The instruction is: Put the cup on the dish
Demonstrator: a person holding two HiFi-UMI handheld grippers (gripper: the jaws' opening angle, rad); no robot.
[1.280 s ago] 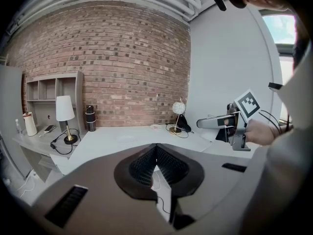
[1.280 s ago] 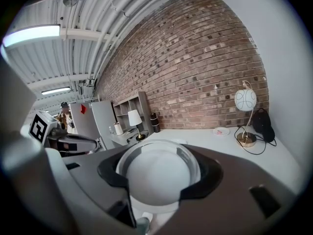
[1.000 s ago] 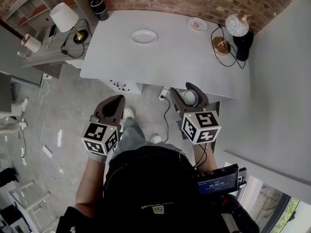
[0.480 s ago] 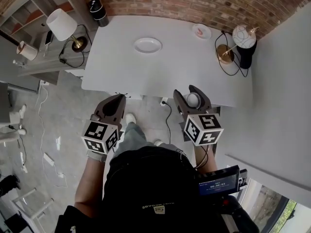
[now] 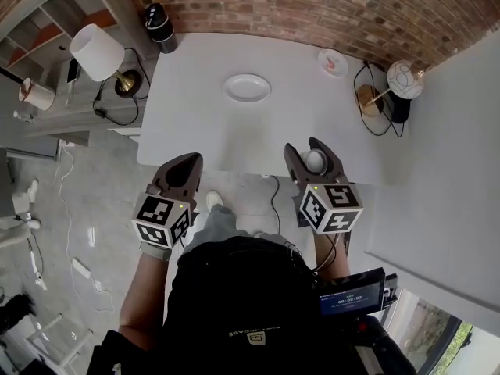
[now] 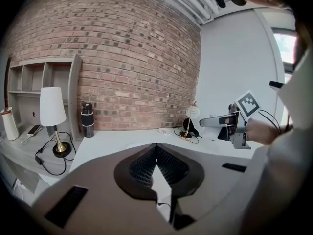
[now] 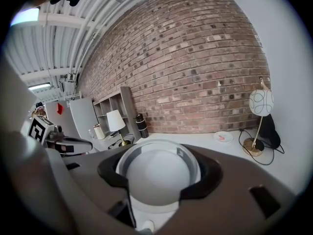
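A white oval dish (image 5: 248,87) lies on the white table (image 5: 203,131), toward its back middle. My right gripper (image 5: 306,149) is shut on a white round cup (image 5: 315,161) and hangs over the table's front edge, well short of the dish. In the right gripper view the cup (image 7: 159,173) fills the space between the jaws and hides the dish. My left gripper (image 5: 190,161) is shut with nothing in it, just off the table's front edge at the left; the left gripper view shows its jaws (image 6: 156,153) meeting.
A small dish with a pink item (image 5: 333,62) sits at the back right beside a globe lamp (image 5: 406,79) with cables. A black bottle (image 5: 158,23) stands at the back left corner. A white-shaded lamp (image 5: 96,51) stands on a side shelf at left. A grey wall runs along the right.
The person has stepped toward the table. Both grippers have moved forward; the right one with the cup now reaches over the front edge. Neither grip has changed.
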